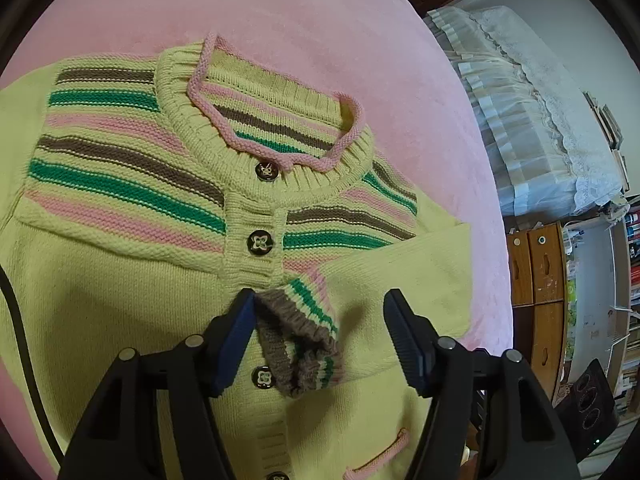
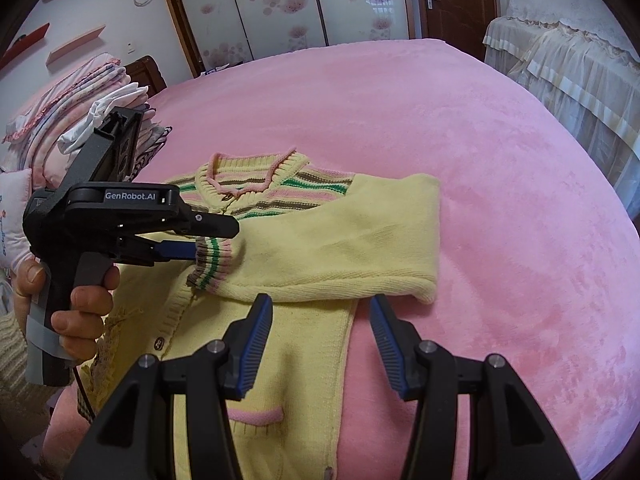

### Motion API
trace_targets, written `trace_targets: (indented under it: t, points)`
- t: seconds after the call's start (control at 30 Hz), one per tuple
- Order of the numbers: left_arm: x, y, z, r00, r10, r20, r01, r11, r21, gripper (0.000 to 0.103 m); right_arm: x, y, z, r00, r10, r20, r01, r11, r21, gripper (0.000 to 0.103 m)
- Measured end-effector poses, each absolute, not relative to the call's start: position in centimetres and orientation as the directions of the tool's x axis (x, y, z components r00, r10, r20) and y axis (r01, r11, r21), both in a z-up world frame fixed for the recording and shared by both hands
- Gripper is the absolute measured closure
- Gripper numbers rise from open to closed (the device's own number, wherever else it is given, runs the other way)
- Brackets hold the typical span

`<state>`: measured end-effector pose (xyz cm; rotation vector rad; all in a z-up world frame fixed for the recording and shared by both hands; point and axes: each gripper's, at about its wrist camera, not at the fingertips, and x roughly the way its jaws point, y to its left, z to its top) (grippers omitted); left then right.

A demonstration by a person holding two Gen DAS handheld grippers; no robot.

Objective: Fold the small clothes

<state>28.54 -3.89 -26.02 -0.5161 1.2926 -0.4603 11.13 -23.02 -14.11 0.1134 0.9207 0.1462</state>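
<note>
The yellow cardigan [image 1: 132, 300] lies flat on the pink bed [image 2: 460, 168], its front side up and its buttons closed. It has pink, green and brown stripes across the chest, and a pink edge runs around the collar [image 1: 276, 128]. One sleeve [image 2: 340, 240] is folded across the front of the body, and its striped cuff [image 1: 298, 340] rests near the middle row of buttons.

The left tool [image 1: 320, 340] is over this cuff. Its jaws stand partly spread, one on each side of the cuff. The left blue pad touches the brown edge of the cuff, but the right pad is apart from it, so the cuff is between the jaws and not pinched. In the right wrist view a hand [image 2: 80, 308] holds the handle of this tool.

The right tool [image 2: 320, 344] hangs above the lower part of the cardigan, near its side edge. Its jaws are spread and nothing is between them.

A pile of folded clothes [image 2: 80, 116] lies at the far left side of the bed. Furniture under a white lace cover [image 2: 568, 60] stands beside the bed, on the right.
</note>
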Motion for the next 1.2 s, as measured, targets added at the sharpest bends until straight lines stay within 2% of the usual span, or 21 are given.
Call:
trace_targets:
  t: [0.03,0.07,0.1,0.23,0.3,0.37,0.53,0.7,0.9,1.2]
  points:
    - [28.4,-3.8,-25.8,0.221,-0.593,-0.774,0.043,0.799,-0.600,0.055,11.1,-23.0,-14.1,0.598,0.169,-0.784,-0.076,0.985,0.155,0.052]
    - [28.2,-3.9,-25.6,0.219,-0.602,-0.768,0.053,0.793,-0.606,0.070,11.0,-23.1,-14.0,0.601,0.163,-0.782,-0.074,0.986,0.148,0.052]
    - [28.1,-4.0,-25.5,0.208,-0.609,-0.765,0.059,0.789,-0.612,0.078,11.0,-23.1,-13.9,0.604,0.158,-0.781,-0.071,0.987,0.145,0.052]
    - [27.5,-4.8,-25.1,0.219,-0.582,-0.783,0.083,0.811,-0.579,0.080,11.0,-23.8,-13.9,0.609,0.143,-0.780,-0.052,0.989,0.141,0.052]
    - [27.4,-5.2,-24.8,0.231,-0.567,-0.791,0.087,0.821,-0.564,0.090,11.1,-24.2,-13.9,0.612,0.132,-0.780,-0.036,0.990,0.138,0.052]
    - [27.3,-5.6,-23.7,0.258,-0.540,-0.801,0.099,0.840,-0.534,0.093,11.2,-24.4,-13.8,0.614,0.120,-0.780,-0.027,0.991,0.131,0.052]
    - [27.2,-4.8,-17.9,0.403,-0.473,-0.784,0.182,0.881,-0.437,0.094,11.4,-25.3,-13.4,0.626,0.074,-0.776,-0.010,0.996,0.086,0.052]
    - [27.8,-1.3,-14.5,0.488,-0.397,-0.777,0.155,0.916,-0.370,0.094,12.5,-25.8,-13.6,0.623,0.046,-0.781,0.007,0.998,0.064,0.052]
    - [28.6,3.2,-16.3,0.468,-0.360,-0.807,0.047,0.922,-0.384,0.094,14.6,-25.1,-15.1,0.598,0.036,-0.801,-0.003,0.999,0.042,0.052]
    - [29.4,4.1,-18.7,0.463,-0.351,-0.814,0.009,0.920,-0.392,0.094,16.4,-22.8,-16.9,0.556,0.082,-0.827,-0.055,0.997,0.062,0.052]
